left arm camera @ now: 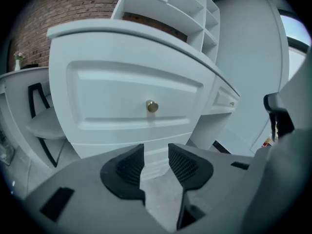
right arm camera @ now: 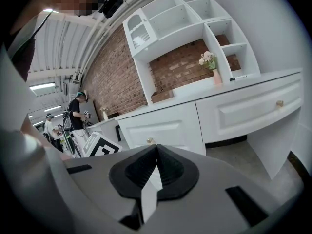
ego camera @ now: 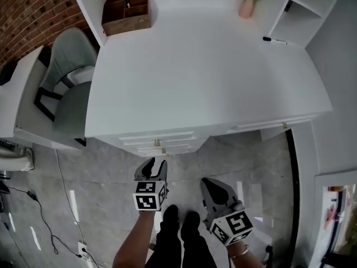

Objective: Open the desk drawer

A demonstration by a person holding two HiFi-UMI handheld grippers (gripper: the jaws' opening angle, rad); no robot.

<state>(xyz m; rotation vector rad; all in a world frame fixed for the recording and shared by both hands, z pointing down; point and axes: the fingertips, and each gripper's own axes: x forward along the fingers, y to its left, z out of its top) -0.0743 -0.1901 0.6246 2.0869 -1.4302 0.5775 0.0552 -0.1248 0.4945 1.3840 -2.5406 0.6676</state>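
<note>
While drawer [left arm camera: 97, 99] sits shut under bench [ego camera: 195, 66] front edge | left gripper [left arm camera: 156, 152] fingers apart, empty, aimed just below knob [left arm camera: 152, 106], short of it, likely to pinch it | right gripper [right arm camera: 156, 147] fingers closed, empty, spare.

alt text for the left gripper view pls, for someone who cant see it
The left gripper, jaws apart and empty, faces a closed white desk drawer with a small brass knob just above the jaws, not yet touched. White shelves and a brick wall rise behind the desk.
</note>
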